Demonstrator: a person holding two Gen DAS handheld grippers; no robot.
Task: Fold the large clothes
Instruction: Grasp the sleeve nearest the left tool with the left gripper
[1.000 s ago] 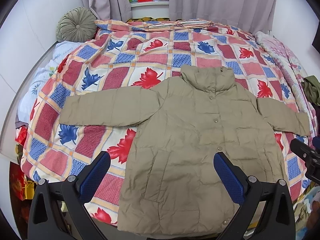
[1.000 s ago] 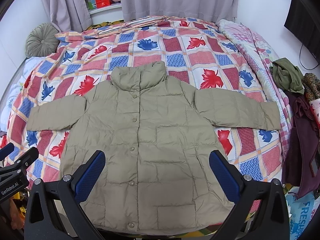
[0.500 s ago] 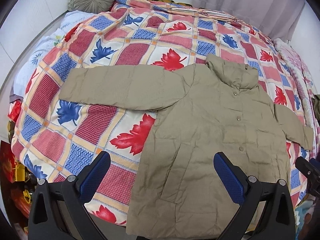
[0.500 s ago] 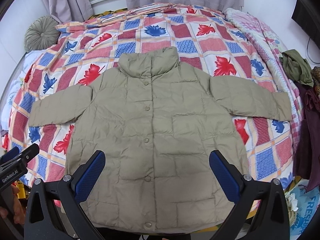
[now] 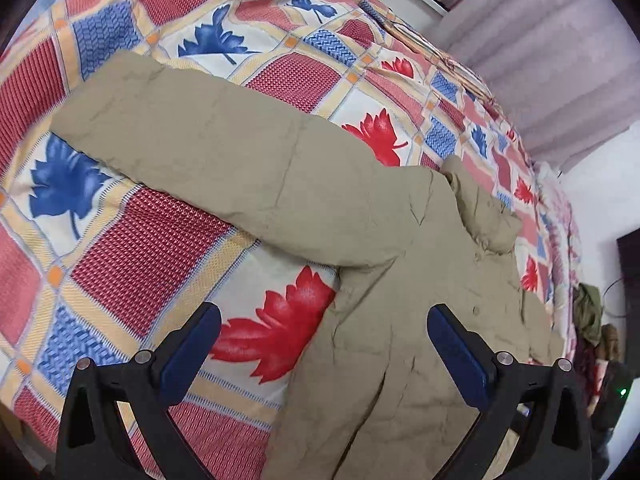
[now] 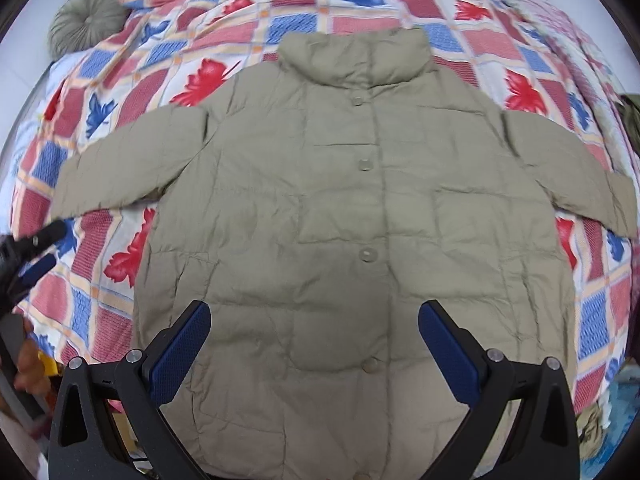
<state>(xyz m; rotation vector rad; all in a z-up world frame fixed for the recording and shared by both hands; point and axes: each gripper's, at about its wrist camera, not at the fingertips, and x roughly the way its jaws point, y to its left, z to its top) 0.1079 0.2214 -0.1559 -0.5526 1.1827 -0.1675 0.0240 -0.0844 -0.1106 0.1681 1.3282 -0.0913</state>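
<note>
Jacket: a khaki padded jacket [image 6: 360, 220] lies flat and front-up on the bed, buttoned down the middle, collar pointing away from the cameras, both sleeves spread outward.
Bedspread: the patchwork bedspread [image 5: 132, 248] with red and blue leaf squares lies under the jacket and shows on every side of it except the near hem.
Left sleeve of jacket: the sleeve [image 5: 208, 148] on the left stretches sideways from the jacket's body, flat on the bedspread.
Left gripper: the left gripper [image 5: 324, 344] hangs above the jacket's side edge, below the armpit; one blue pad is over the bedspread, the other over the jacket's body. Its jaws stand wide apart and hold nothing.
Right gripper: the right gripper [image 6: 314, 336] hangs above the jacket's lower front, its blue pads either side of the button line. Jaws spread wide, nothing between them.
Contact: whether either gripper touches the jacket's fabric cannot be told.
Cushion: a round green cushion [image 6: 86, 20] sits beyond the jacket, past its left sleeve, near the far corner of the bed.
Curtain: a pale curtain [image 5: 560, 76] hangs beyond the jacket's collar end.
Other clothes: dark garments [image 5: 592, 320] hang past the jacket's far sleeve, off the bed's edge.
</note>
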